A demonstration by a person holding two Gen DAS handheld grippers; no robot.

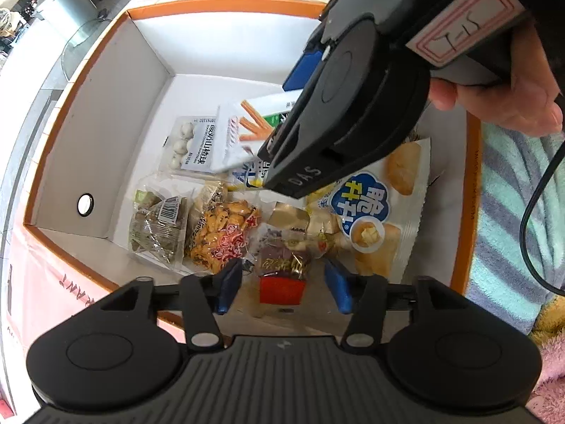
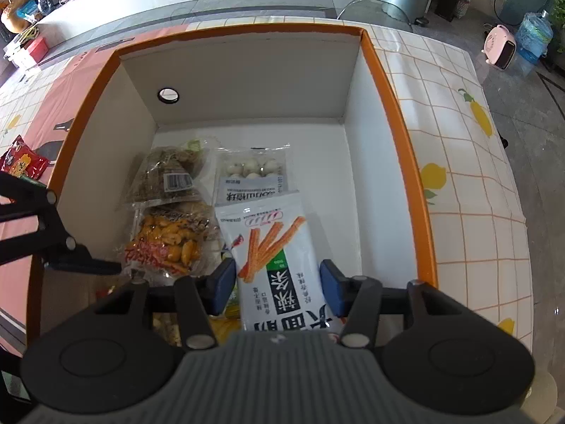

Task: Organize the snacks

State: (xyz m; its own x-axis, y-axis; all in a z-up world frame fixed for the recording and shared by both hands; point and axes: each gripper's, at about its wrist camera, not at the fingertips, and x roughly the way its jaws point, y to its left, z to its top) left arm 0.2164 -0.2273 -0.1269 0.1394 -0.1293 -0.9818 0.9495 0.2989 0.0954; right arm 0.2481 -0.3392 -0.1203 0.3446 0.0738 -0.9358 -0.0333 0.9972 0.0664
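An orange-rimmed white box (image 2: 385, 70) holds several snack packs. My right gripper (image 2: 277, 288) is open, its blue pads on either side of a white pack of orange sticks (image 2: 279, 247) that lies in the box; whether the pads touch it I cannot tell. In the left wrist view this gripper (image 1: 339, 113) hangs over the same pack (image 1: 243, 123). My left gripper (image 1: 282, 291) is open above a small pack with a red end (image 1: 282, 272), pads apart from it. Its finger shows in the right wrist view (image 2: 84, 265).
In the box lie a white-ball pack (image 2: 252, 173), a green-brown pack (image 2: 169, 173), an orange cracker pack (image 2: 169, 243) and a blue-and-white bread pack (image 1: 374, 205). A red packet (image 2: 21, 162) lies on the tablecloth left of the box. The box's right part is bare.
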